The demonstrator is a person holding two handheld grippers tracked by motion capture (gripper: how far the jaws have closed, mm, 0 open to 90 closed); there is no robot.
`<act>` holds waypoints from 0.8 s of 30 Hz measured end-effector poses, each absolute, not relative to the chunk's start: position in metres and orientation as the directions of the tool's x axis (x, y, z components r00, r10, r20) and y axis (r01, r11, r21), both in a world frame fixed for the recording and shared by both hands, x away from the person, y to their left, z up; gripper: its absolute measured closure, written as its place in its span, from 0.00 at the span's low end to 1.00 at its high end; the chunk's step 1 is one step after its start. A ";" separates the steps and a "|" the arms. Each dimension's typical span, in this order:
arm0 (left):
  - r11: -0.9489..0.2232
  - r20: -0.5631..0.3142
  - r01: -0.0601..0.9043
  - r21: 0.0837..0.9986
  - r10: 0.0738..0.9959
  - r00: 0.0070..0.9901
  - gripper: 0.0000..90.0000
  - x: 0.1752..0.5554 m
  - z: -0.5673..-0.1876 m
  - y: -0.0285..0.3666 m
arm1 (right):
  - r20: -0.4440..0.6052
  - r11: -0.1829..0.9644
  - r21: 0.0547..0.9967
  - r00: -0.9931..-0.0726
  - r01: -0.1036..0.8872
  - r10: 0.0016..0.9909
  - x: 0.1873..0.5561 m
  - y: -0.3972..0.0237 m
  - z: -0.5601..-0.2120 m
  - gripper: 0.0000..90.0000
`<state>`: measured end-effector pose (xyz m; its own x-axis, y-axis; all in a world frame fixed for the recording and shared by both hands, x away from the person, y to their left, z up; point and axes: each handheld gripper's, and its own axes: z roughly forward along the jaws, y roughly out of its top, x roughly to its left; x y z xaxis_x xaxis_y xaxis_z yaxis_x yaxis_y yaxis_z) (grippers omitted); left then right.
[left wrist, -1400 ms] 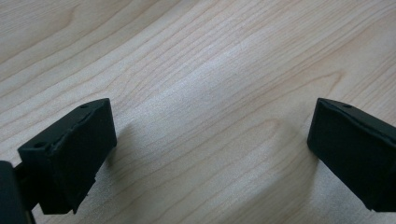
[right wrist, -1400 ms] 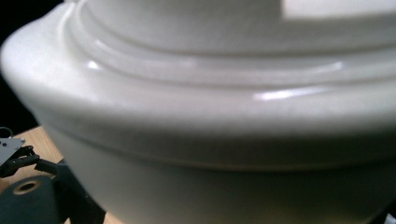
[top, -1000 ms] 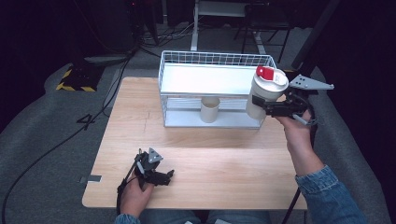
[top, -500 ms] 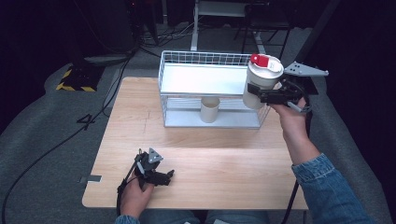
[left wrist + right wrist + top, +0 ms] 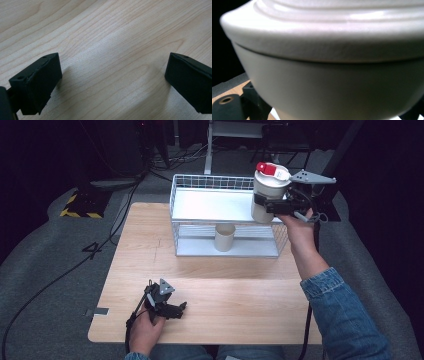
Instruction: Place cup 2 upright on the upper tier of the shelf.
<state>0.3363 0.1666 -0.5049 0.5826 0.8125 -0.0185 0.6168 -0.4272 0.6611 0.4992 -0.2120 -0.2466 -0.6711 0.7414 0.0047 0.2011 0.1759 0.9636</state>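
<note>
The right tool is clamped on an upright white jar above the rack's top shelf, while the left tool rests apart on the tabletop.

High view: the wooden table is evenly lit from above while its surroundings fall dark. Left gripper view: sharp wood grain with a pale sheen at centre; soft shadows beside the black tongs. Right gripper view: the white container is close, blurred, with bright highlights on its lid
</note>
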 end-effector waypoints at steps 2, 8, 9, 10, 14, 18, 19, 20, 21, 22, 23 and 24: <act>-0.427 -0.018 0.616 0.661 0.812 0.583 0.02 0.336 -0.505 0.167 | 0.008 0.173 0.964 -0.669 0.204 0.743 0.502 -0.210 -0.246 0.12; -0.418 -0.027 0.621 0.664 0.815 0.578 0.01 0.336 -0.506 0.166 | -0.012 0.192 0.960 -0.659 0.203 0.752 0.519 -0.190 -0.244 0.12; -0.422 -0.023 0.618 0.663 0.814 0.581 0.01 0.337 -0.505 0.166 | -0.010 0.194 0.959 -0.657 0.207 0.753 0.521 -0.188 -0.243 0.12; -0.422 -0.023 0.618 0.663 0.814 0.581 0.01 0.337 -0.505 0.166 | -0.010 0.194 0.959 -0.657 0.207 0.753 0.521 -0.188 -0.243 0.12; -0.422 -0.023 0.617 0.664 0.813 0.581 0.01 0.337 -0.505 0.166 | -0.008 0.187 0.961 -0.658 0.202 0.753 0.528 -0.179 -0.242 0.12; -0.425 -0.023 0.616 0.663 0.811 0.585 0.01 0.337 -0.506 0.165 | 0.013 0.167 0.963 -0.661 0.210 0.750 0.539 -0.168 -0.246 0.12; -0.427 -0.020 0.613 0.664 0.810 0.586 0.01 0.337 -0.506 0.165 | 0.017 0.166 0.963 -0.661 0.213 0.750 0.541 -0.166 -0.247 0.12; -0.427 -0.020 0.613 0.664 0.810 0.586 0.01 0.337 -0.506 0.165 | 0.017 0.166 0.963 -0.661 0.213 0.750 0.541 -0.166 -0.247 0.12; -0.428 -0.020 0.613 0.664 0.809 0.587 0.01 0.338 -0.506 0.165 | 0.021 0.159 0.964 -0.661 0.211 0.750 0.544 -0.161 -0.249 0.12; -0.428 -0.020 0.613 0.664 0.809 0.587 0.01 0.338 -0.506 0.165 | 0.021 0.159 0.964 -0.661 0.211 0.750 0.544 -0.161 -0.249 0.12; -0.426 -0.021 0.613 0.665 0.810 0.586 0.01 0.338 -0.506 0.165 | 0.020 0.158 0.965 -0.661 0.209 0.751 0.546 -0.159 -0.250 0.12; -0.426 -0.024 0.615 0.663 0.810 0.586 0.01 0.337 -0.506 0.165 | 0.018 0.156 0.966 -0.659 0.205 0.752 0.549 -0.156 -0.251 0.12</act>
